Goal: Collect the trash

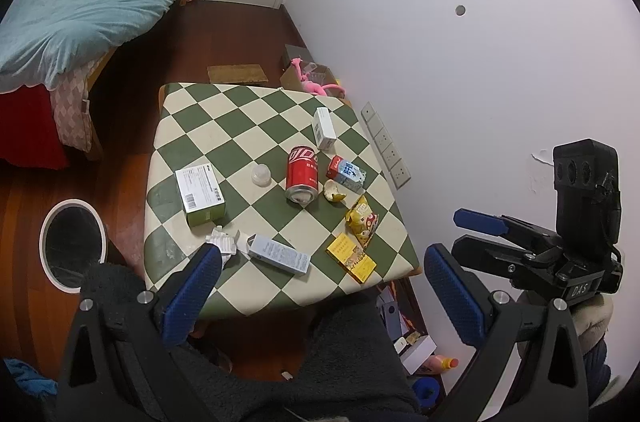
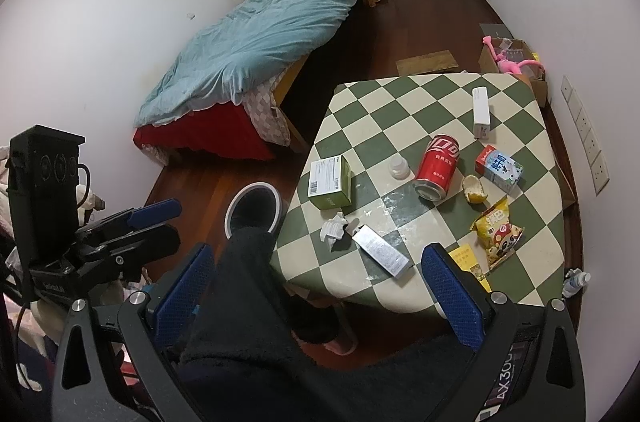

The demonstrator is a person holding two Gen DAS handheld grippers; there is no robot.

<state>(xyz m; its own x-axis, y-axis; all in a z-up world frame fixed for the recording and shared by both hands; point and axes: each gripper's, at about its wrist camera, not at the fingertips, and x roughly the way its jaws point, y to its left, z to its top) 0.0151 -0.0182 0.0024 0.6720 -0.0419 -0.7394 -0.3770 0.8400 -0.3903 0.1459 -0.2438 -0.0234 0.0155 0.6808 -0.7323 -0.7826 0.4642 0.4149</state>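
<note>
Nothing is picked up yet: both grippers hang short of the checkered desk (image 1: 192,126), the left gripper (image 1: 320,286) and right gripper (image 2: 320,290) each with fingers spread wide and empty. The trash lies scattered around the red can (image 1: 302,174): a crumpled tissue (image 1: 221,240) nearer the open bin (image 1: 74,244) on the floor. The next move, I judge, calls for lowering onto that tissue
</note>
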